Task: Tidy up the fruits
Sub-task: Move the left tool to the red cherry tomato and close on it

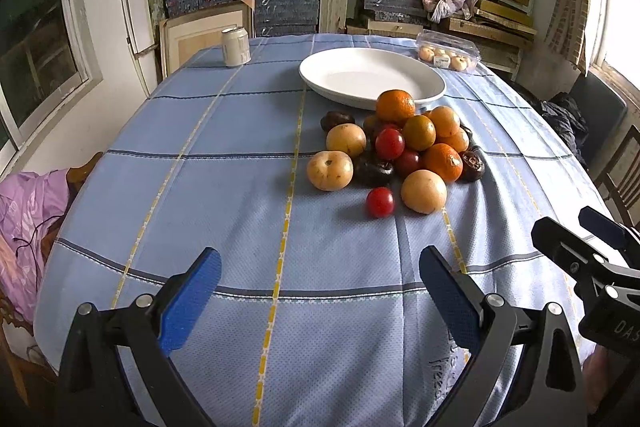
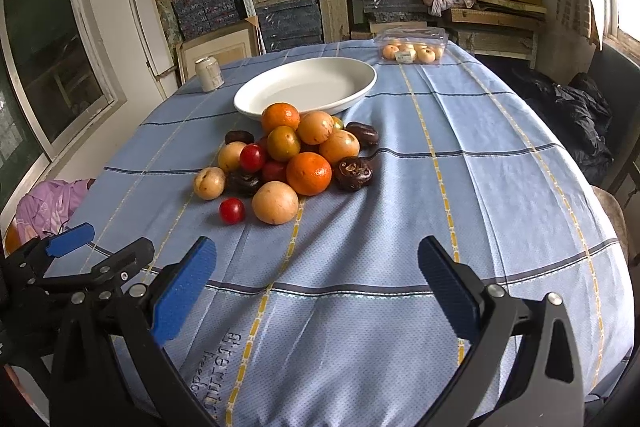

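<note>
My left gripper and my right gripper both hover above a blue checked tablecloth, jaws spread wide apart, holding nothing. Ahead, at the table's middle, the pile of fruit touches the near rim of one empty white plate. I count about five oranges, three pale yellow round fruits, at least three red tomatoes and four or so dark brown fruits; some are hidden. One tomato lies just apart, nearest me. One can and one clear box of fruit stand at the far edge.
</note>
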